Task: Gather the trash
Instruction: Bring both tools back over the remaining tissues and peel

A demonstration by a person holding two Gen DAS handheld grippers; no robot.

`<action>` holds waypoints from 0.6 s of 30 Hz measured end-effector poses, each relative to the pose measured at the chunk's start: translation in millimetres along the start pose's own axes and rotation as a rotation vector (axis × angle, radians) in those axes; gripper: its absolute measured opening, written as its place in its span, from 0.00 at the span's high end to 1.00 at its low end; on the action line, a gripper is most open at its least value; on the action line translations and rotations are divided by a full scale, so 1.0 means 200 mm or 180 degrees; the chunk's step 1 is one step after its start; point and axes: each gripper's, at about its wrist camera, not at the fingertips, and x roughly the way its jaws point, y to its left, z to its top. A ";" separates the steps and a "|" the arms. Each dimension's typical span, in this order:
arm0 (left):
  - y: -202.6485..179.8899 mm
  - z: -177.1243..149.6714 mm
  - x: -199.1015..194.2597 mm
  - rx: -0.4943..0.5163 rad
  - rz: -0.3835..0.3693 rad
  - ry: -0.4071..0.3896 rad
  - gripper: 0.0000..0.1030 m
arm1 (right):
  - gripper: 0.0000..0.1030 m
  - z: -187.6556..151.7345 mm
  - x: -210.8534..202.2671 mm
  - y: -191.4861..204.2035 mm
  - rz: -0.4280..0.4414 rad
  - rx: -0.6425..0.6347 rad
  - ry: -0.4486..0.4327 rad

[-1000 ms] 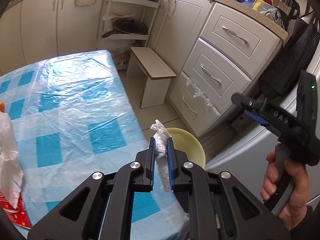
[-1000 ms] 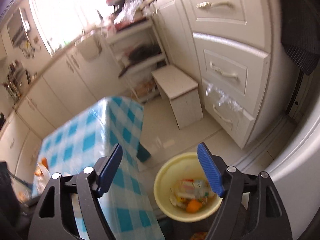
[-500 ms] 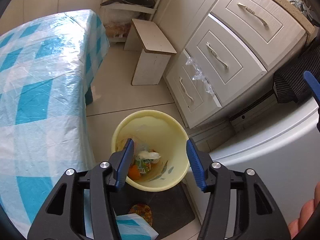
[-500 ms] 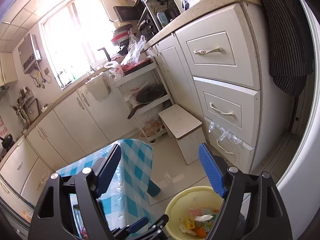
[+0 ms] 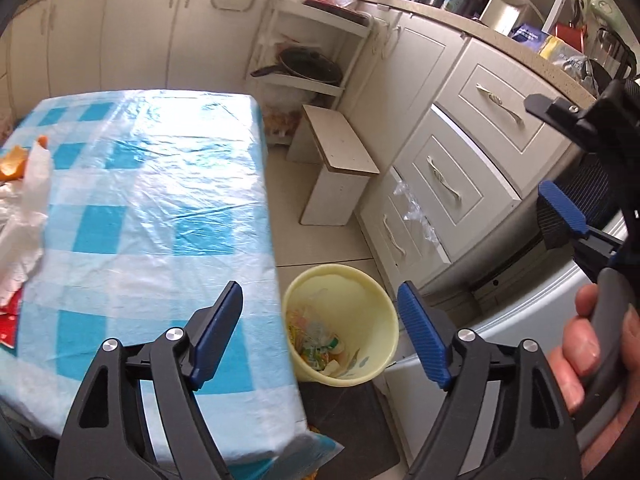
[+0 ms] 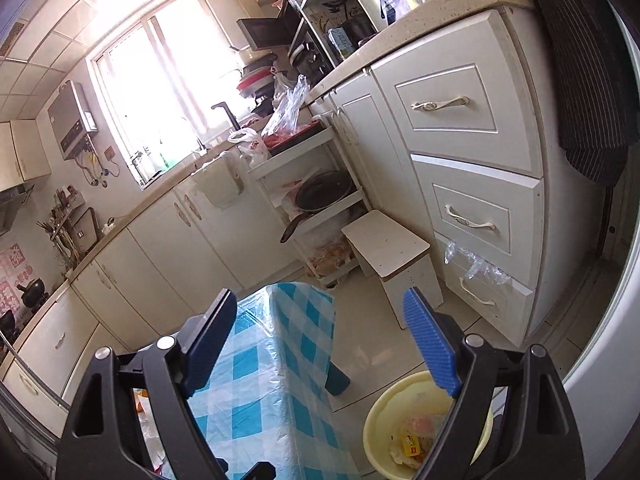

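Yellow bin (image 5: 340, 324) on the floor by the bench (image 5: 152, 200) corner now held the tissue the left tool (image 5: 320, 332) had gripped a second before; both tools gaped empty, right tool (image 6: 320, 340) too. More tissue (image 5: 24, 216) waited at the bench's left edge.

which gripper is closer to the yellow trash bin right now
Left, most likely. The left gripper hangs open almost directly above the yellow trash bin, beside the table. The right gripper, also open, looks higher and off to the side.
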 end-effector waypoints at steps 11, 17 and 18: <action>0.25 0.02 -0.17 -0.0127 0.0301 -0.0030 0.20 | 0.20 -0.08 0.10 0.13 0.0104 -0.0158 0.0276; 0.33 -0.01 -0.18 -0.0199 0.0335 0.0005 0.19 | 0.20 -0.14 0.14 0.22 0.0156 -0.0303 0.0393; 0.34 -0.01 -0.18 -0.0209 0.0332 0.0010 0.19 | 0.20 -0.14 0.14 0.23 0.0164 -0.0326 0.0413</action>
